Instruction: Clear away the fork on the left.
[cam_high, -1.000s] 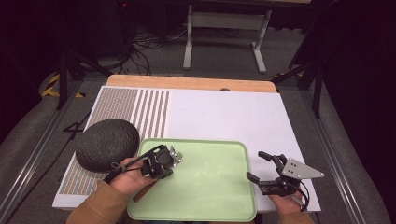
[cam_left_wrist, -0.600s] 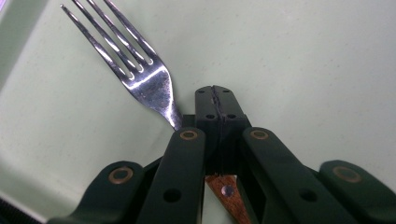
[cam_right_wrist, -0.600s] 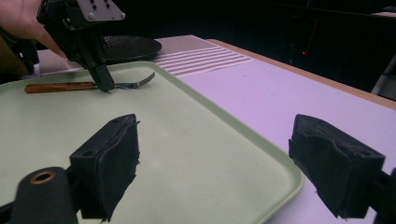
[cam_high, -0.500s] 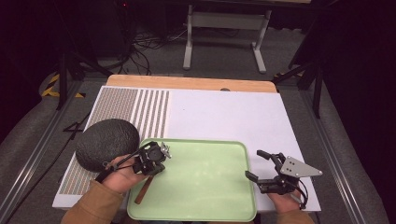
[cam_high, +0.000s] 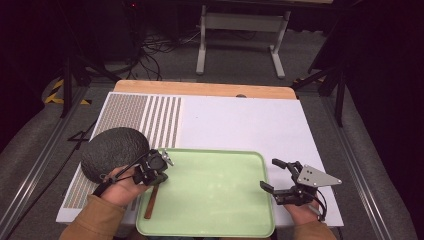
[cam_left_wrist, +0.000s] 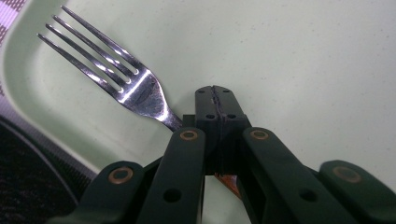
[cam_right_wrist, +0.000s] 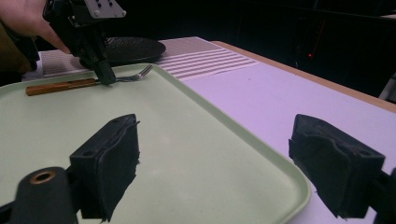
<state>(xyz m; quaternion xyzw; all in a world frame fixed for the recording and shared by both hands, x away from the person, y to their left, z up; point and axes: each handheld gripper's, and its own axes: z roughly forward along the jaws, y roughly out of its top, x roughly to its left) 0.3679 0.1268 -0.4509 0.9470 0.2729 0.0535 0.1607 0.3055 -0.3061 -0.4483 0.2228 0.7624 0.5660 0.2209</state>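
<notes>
One fork (cam_left_wrist: 126, 84), one green tray (cam_high: 220, 200), one dark plate (cam_high: 112, 150) at lower left. The left gripper (cam_high: 159, 167) is clamped on the fork's neck; the right gripper (cam_high: 272, 175) gapes wide, holding nothing.

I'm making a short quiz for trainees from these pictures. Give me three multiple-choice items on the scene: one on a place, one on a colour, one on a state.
1. Where does the fork lie?
A. at the tray's left edge
B. on the dark plate
C. on the white mat right of the tray

2. What colour is the tray?
A. red
B. pale green
C. black

3. How do the right gripper's jaws stand?
A. shut on the fork
B. shut on the tray's rim
C. open, holding nothing

Answers:
1. A: in the high view the fork's wooden handle crosses the tray's left rim, beside the dark plate.
2. B: it shows pale green in all views.
3. C: the right gripper view shows its pads wide apart, while the left gripper is shut on the fork.
</notes>
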